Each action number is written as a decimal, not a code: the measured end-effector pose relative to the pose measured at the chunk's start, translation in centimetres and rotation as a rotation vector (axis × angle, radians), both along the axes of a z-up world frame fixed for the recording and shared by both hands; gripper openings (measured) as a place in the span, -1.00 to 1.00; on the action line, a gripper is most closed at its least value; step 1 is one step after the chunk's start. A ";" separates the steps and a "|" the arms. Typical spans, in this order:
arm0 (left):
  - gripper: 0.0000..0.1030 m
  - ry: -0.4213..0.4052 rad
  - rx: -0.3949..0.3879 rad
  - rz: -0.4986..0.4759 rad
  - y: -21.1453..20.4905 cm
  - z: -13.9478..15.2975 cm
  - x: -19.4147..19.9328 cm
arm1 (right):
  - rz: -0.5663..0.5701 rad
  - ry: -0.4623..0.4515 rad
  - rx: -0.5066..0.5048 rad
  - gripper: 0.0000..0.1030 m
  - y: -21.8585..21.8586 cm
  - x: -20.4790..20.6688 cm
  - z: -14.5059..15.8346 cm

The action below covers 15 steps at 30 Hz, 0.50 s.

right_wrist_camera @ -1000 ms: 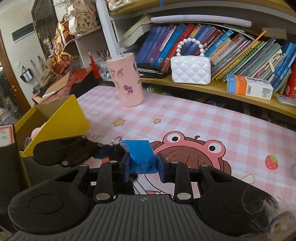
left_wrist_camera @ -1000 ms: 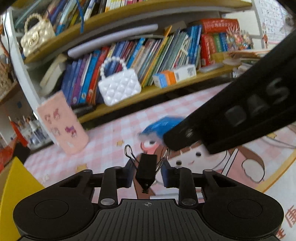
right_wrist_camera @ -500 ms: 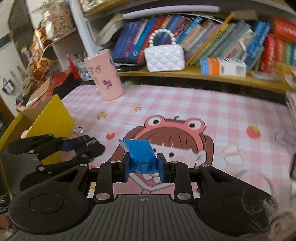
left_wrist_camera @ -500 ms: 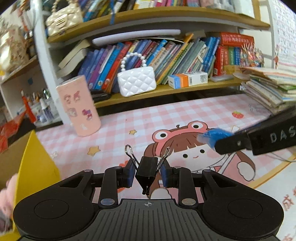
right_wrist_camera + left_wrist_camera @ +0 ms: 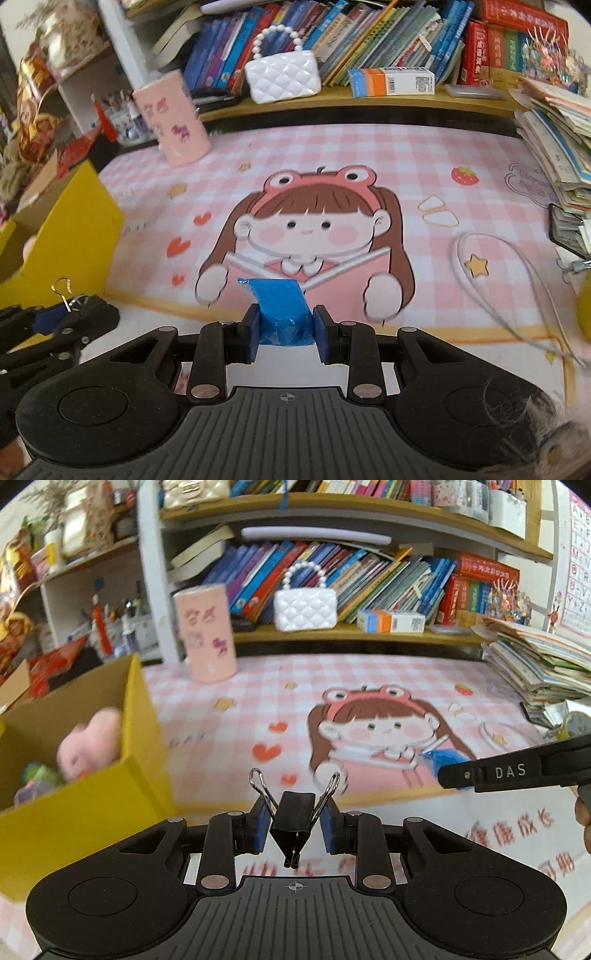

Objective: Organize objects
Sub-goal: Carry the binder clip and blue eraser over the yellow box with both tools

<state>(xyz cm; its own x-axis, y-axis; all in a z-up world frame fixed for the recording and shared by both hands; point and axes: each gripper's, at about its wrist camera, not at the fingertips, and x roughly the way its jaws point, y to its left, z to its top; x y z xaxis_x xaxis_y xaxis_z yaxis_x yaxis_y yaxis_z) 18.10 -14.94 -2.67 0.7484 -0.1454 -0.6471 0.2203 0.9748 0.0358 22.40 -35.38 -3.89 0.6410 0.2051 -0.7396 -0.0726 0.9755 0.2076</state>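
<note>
A: Left gripper (image 5: 294,821) — state?

B: Fingers clamped on a black binder clip (image 5: 293,821). Wire handles splay up and outward, clip mouth points back toward the camera. Held above the desk (image 5: 369,672), just right of the yellow box (image 5: 85,812).

A: Box contents?

B: A pink plush toy (image 5: 92,742) and some smaller things in the near corner, too blurred to name. The box stands open at the desk's left edge.

A: Right gripper (image 5: 283,334)?

B: Fingers closed on a blue crinkly packet (image 5: 283,314), which sticks up between the blue pads. It hangs over the lower part of the pink checked mat (image 5: 369,155), in front of the printed cartoon girl with the frog hat.

A: The two relative to each other?

B: Well apart. From the left wrist view, the right gripper enters at the far right edge, packet tip showing. From the right wrist view, the left gripper sits low at the left edge beside the box, a wire handle visible.

A: Background?

B: Pink cylindrical holder (image 5: 171,118) upright at the mat's far left corner; white quilted purse (image 5: 282,75) on the bookshelf; paper stack (image 5: 557,140) at right; thin cable loop (image 5: 517,288) on the mat.
</note>
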 end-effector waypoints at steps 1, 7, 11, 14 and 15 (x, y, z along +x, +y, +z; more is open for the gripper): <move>-0.48 0.008 -0.003 0.006 0.5 -0.1 -0.5 | 0.014 -0.002 -0.011 -0.48 0.5 -0.5 0.0; -0.48 0.027 -0.013 0.024 3.3 -0.2 -3.3 | 0.071 -0.007 -0.063 -0.48 3.9 -3.6 -0.2; -0.48 0.022 -0.019 0.022 5.1 0.1 -5.0 | 0.087 -0.004 -0.079 -0.48 6.1 -5.7 -0.3; -0.48 0.014 -0.014 0.016 6.6 0.3 -6.4 | 0.095 0.009 -0.070 -0.48 8.0 -7.3 -0.3; -0.47 0.015 -0.015 0.018 7.2 0.3 -6.9 | 0.106 0.009 -0.074 -0.48 8.7 -7.9 -0.2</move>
